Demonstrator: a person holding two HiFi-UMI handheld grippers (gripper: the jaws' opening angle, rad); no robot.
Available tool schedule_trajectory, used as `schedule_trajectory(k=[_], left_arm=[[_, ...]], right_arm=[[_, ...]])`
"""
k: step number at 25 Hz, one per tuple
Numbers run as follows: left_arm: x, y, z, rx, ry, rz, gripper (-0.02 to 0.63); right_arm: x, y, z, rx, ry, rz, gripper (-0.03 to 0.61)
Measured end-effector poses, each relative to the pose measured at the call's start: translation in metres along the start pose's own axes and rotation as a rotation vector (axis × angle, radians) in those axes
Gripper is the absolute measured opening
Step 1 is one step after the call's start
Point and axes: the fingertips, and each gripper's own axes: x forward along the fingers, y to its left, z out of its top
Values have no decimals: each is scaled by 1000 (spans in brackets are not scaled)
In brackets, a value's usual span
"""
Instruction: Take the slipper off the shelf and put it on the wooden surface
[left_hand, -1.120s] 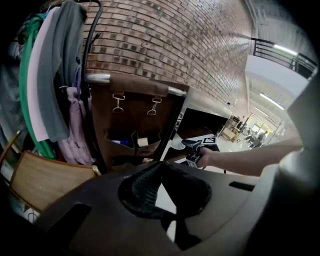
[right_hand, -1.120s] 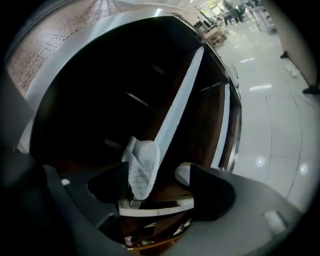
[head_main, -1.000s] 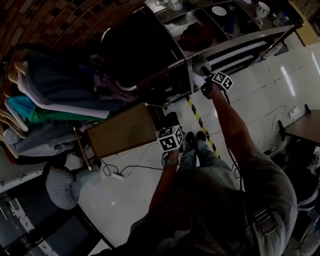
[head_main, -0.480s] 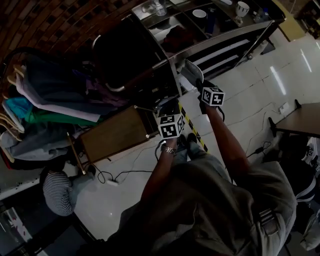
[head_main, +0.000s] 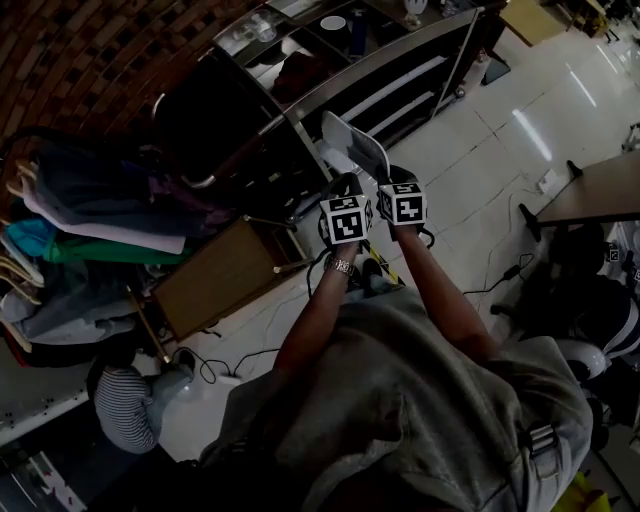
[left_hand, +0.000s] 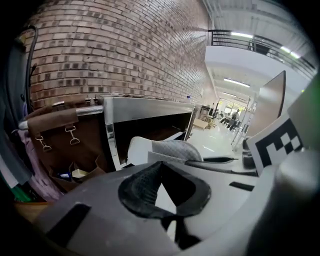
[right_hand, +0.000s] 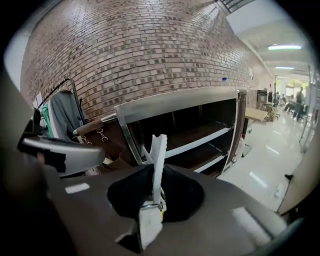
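Observation:
A pale grey-white slipper (head_main: 352, 148) hangs in the air in front of the metal shelf (head_main: 395, 62), with my right gripper (head_main: 388, 178) shut on its edge. The right gripper view shows that slipper (right_hand: 158, 160) edge-on, pinched between the pads. My left gripper (head_main: 345, 188) floats right beside the right one, open, with nothing between its fingers. From the left gripper view the slipper (left_hand: 167, 150) lies just ahead and to the right. The wooden surface (head_main: 225, 275) sits below and to the left of both grippers.
A rack of hanging clothes (head_main: 90, 215) fills the left side. A person in a striped shirt (head_main: 125, 412) crouches at lower left by cables on the floor. A brown bag (left_hand: 60, 135) hangs beside the shelf. A table (head_main: 598, 190) stands at right.
My right gripper has closed on the slipper and drawn it away from the shelf. Both grippers have come together side by side, and the view has swung so the shelf sits higher.

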Motion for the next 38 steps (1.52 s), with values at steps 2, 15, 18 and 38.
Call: schedule_trajectory(k=[2,15,18,38], left_arm=[[-7,-6,-6,5,2,-4,5],[-139,65,-99,-29,-28,112,5],[-195,122,-141,-53,-37,159,5],[-506,331,-343,-340,-80,438,5]], right_arm=[[-10,-6,-3,15,-12,-15,38],[-63,114,-80,-50,-1,27,40],[-74,166,-115,-61,12,2,40],[-124,583,-304,-208,203,351,41]])
